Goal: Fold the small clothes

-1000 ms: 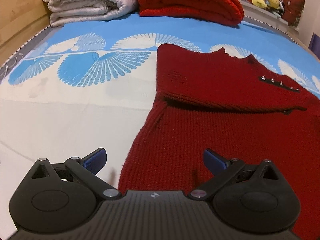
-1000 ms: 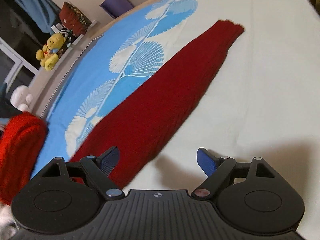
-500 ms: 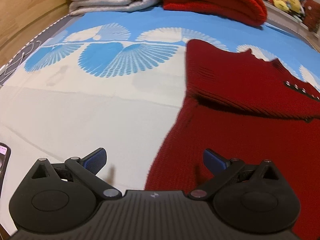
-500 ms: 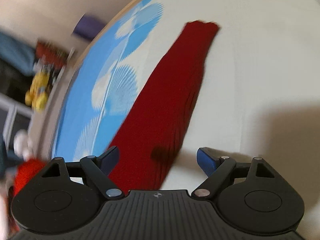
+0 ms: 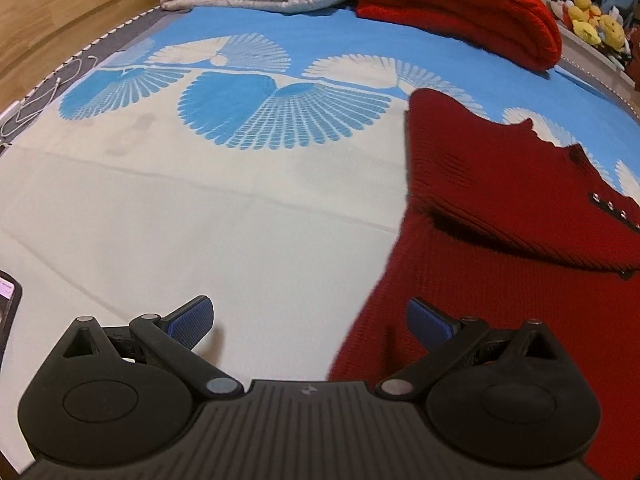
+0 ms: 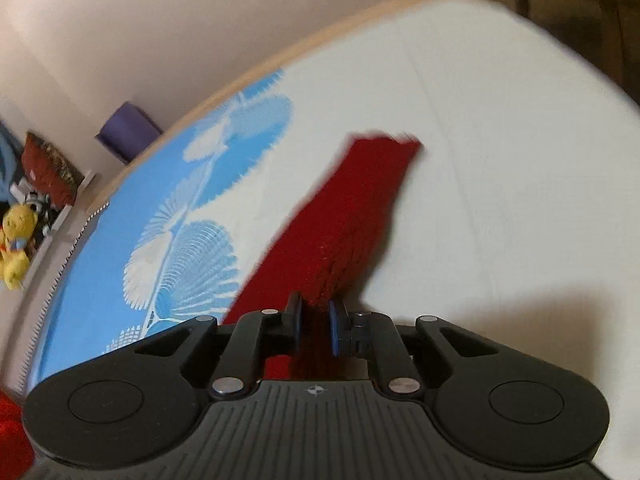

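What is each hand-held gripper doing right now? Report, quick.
Left hand-held gripper: open, holding nothing.
Right hand-held gripper: shut on the red sweater sleeve.

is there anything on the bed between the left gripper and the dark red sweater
Nothing visible. The open left gripper hovers at the edge of the dark red sweater; only bare bedsheet lies between its fingers and the knit.

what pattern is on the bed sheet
Blue and white fan shapes over a plain cream part of the bed sheet; clearest in the left wrist view.
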### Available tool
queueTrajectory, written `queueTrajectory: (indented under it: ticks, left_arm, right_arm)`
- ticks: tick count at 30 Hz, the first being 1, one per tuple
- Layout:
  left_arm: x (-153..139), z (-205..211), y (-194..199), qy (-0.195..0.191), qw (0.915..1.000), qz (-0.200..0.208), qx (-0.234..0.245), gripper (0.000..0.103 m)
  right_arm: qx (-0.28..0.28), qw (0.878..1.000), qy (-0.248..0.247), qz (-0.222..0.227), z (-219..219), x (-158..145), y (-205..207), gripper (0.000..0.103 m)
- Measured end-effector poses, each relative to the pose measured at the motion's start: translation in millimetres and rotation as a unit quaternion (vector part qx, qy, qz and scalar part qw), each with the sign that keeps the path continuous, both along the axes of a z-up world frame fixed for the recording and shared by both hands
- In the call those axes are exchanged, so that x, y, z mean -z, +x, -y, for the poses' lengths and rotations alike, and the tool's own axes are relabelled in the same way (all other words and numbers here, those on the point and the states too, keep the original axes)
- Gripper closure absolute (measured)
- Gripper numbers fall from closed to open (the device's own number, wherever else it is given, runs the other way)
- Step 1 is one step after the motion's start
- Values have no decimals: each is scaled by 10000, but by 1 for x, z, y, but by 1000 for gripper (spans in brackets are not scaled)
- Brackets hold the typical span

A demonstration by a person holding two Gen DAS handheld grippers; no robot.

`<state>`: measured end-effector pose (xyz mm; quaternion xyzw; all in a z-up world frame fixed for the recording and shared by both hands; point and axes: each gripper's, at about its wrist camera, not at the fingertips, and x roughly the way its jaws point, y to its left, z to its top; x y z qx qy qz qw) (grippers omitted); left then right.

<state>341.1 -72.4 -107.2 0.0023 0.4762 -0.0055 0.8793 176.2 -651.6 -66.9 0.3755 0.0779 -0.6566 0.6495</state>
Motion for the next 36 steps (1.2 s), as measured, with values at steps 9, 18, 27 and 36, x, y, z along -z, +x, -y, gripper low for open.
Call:
queueTrajectory:
  ticks: [9, 18, 27, 36]
  left_arm:
    - [-5, -13, 0, -280, 9993, -36, -242, 0]
    - [-9, -19, -2, -381, 9989, -51, -257, 0]
    - [-12, -28, -4, -612, 9974, -131, -348, 0]
    - [-4, -18, -5, -552, 9978, -226, -290, 0]
  right_arm:
    - [-2803, 9140, -2836, -747, -158, -90, 111, 90]
    - [-7534, 4304, -3646, -3379, -379, 31, 125, 46]
    - [-6718, 6233, -2861, -2800, -304, -20, 123, 21]
    - [-5251, 8252, -1116, -1756, -162, -2, 138, 37]
